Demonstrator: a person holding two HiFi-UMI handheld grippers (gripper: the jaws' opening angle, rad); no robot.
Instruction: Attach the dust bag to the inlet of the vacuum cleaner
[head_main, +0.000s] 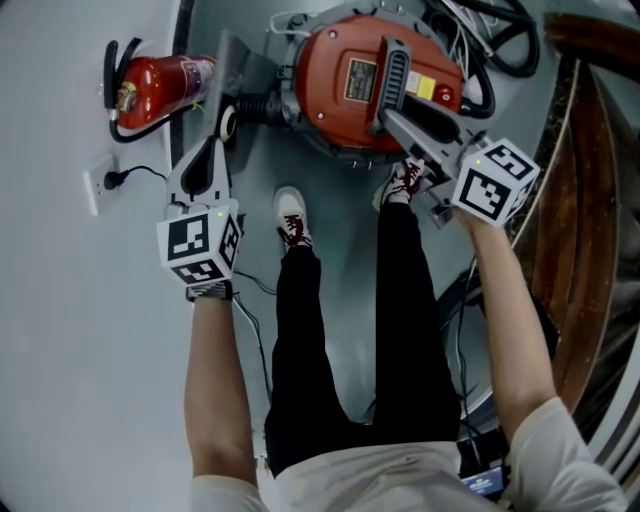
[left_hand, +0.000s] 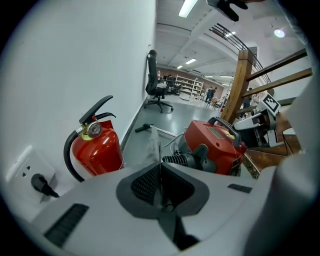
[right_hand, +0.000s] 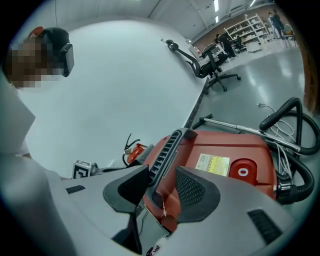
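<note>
Bag (left_hand: 151, 147) pinched in left tool (left_hand: 160, 169)

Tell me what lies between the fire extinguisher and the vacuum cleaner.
In the head view, the grey dust bag, pinched in the left tongs, and the black ribbed inlet lie between the fire extinguisher and the vacuum cleaner.

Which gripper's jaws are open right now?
The right gripper, jaws apart astride the vacuum cleaner's handle; the left gripper is pinched shut on the dust bag.
</note>
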